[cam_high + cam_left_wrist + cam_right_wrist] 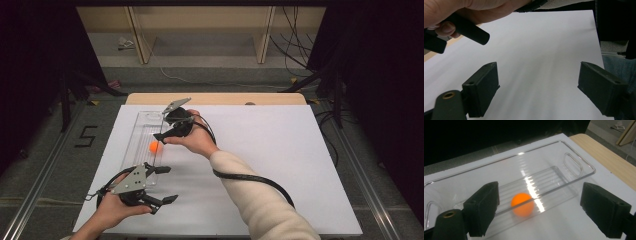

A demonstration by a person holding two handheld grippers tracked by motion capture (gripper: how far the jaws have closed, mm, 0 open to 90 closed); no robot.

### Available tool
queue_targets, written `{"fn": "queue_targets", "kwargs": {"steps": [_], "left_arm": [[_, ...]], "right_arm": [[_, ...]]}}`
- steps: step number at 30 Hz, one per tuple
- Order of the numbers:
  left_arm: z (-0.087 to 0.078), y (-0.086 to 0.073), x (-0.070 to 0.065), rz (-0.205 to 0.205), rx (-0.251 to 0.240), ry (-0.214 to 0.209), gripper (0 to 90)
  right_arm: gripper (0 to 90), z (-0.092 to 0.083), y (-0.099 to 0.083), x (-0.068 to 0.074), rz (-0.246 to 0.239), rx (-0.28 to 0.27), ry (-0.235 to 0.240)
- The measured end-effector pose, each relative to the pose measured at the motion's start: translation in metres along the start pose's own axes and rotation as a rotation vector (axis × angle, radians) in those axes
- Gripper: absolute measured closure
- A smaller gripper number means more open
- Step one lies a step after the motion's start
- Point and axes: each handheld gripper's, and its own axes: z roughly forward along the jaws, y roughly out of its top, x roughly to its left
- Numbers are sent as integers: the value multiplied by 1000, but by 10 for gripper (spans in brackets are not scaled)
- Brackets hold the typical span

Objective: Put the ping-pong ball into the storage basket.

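Small orange ball (522, 204) inside the clear plastic tray (579, 165), untouched. Right gripper (539, 207) just above, jaws spread. Left gripper (537, 87) over the white counter (544, 45), jaws spread too.

- A white sheet (280, 165) covers most of the wooden table (215, 98).
- A black figure "5" (86, 136) is marked on the grey floor to the left.
- Pale wooden shelving (200, 30) stands behind the table.
- Black cables (292, 45) trail on the floor at right.
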Motion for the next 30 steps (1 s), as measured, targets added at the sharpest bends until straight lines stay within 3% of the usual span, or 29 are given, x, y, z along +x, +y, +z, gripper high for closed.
{"fn": "queue_targets", "kwargs": {"steps": [30], "left_arm": [[0, 0, 0, -3, 1, 0, 163]], "right_arm": [[165, -30, -26, -12, 34, 3, -38]]}}
